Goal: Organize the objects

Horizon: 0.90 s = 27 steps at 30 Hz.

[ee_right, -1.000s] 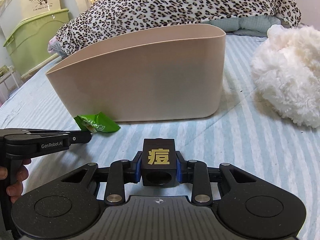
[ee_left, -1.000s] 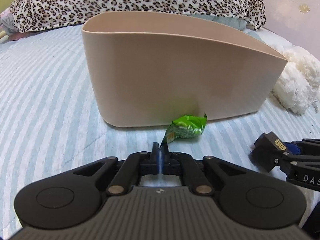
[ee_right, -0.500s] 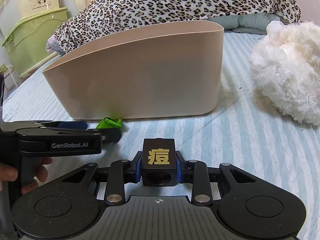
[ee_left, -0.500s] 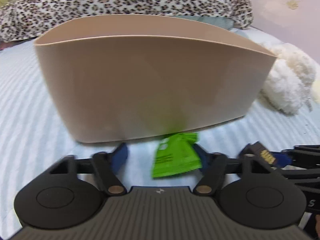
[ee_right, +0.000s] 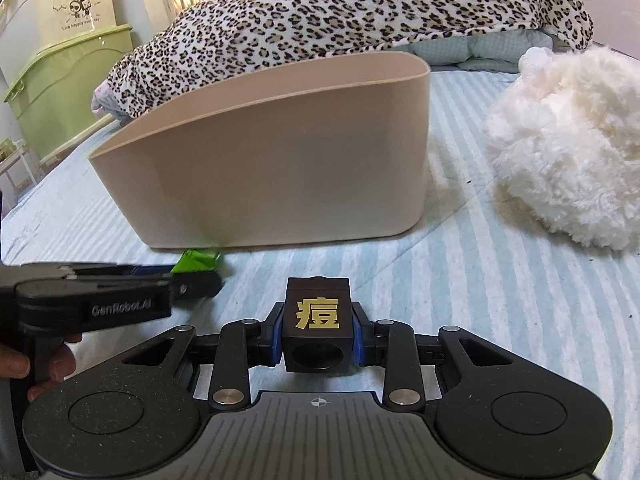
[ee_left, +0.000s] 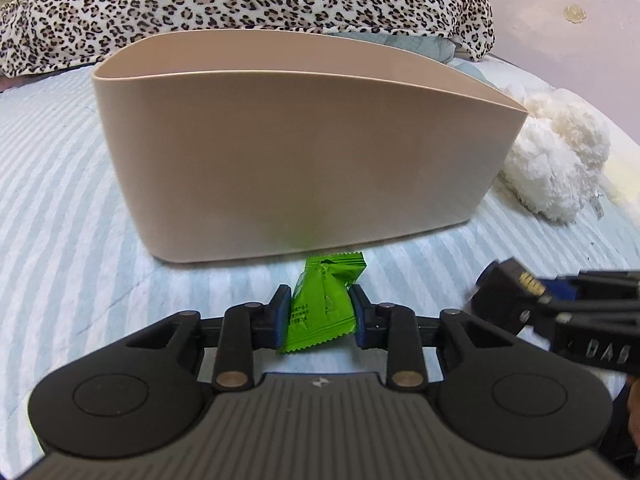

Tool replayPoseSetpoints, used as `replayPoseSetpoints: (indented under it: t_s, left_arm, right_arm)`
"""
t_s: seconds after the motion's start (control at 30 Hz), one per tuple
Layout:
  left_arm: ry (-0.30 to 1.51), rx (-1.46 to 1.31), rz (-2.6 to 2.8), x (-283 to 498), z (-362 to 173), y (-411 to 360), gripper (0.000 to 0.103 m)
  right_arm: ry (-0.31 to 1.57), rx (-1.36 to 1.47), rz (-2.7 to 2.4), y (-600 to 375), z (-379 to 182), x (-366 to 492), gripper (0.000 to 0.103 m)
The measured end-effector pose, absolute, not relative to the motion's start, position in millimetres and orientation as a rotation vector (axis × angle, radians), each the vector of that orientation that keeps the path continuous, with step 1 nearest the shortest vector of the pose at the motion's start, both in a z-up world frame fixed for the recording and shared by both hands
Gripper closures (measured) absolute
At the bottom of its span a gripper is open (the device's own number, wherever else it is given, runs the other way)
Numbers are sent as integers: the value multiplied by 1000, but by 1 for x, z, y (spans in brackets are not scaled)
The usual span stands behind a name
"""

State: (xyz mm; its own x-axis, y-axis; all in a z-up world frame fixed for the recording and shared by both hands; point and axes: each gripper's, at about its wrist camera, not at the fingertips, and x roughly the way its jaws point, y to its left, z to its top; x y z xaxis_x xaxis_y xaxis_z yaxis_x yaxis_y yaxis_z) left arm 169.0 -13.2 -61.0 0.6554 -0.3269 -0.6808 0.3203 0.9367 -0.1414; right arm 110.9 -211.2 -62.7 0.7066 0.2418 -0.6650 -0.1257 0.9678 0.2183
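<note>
Green plastic storage boxes (ee_right: 68, 92) stack up at the far left of the right wrist view, off the bed's left edge, a cream lidded box (ee_right: 56, 4) with a cartoon print on top of them. Over on the striped blue-and-white bedspread (ee_left: 60, 200) we have the left gripper (ee_left: 320, 312), and its blue pads sit either side of a bright green snack packet (ee_left: 322, 304); the pads touch the packet's sides, though whether they are truly pinching it I cannot tell. The packet lies just in front of the beige plastic bin (ee_left: 304, 160), its far crimped end almost at the bin's base. From the right wrist camera that same left gripper (ee_right: 196, 276) comes in from the left edge, held by a hand (ee_right: 24, 364), with a scrap of the green packet (ee_right: 196, 260) peeking out beside the bin (ee_right: 280, 168).

Centre stage, the bin stands upright in the middle of the bed, its rim sloping from a tall end to a low end; its inside floor is hidden. Behind it, along the bed's far edge, a leopard-print blanket (ee_right: 340, 12) is heaped up.

Moving right, the right gripper (ee_right: 318, 340) is clamped firmly on a black cube (ee_right: 318, 320) with a gold Chinese character on its face and a round hole below. In the left wrist view that cube (ee_left: 508, 296) shows at the right edge, blurred. Further right, a fluffy white plush (ee_right: 560, 148) rests on the bedspread near the bin's tall end.
</note>
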Motion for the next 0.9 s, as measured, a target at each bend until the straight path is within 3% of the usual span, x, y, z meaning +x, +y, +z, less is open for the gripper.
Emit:
replayPoseSetpoints:
  t_s: [0.1, 0.6, 0.9]
  left_arm:
    - [764, -3, -363, 161, -54, -11, 77]
    - [571, 46, -348, 115, 23, 7, 78]
    - [458, 40, -296, 152, 65, 4, 78]
  right_arm:
    - [743, 165, 209, -214, -53, 106, 74]
    - [569, 144, 247, -225, 19, 91, 74]
    - [438, 110, 242, -219, 65, 123, 74]
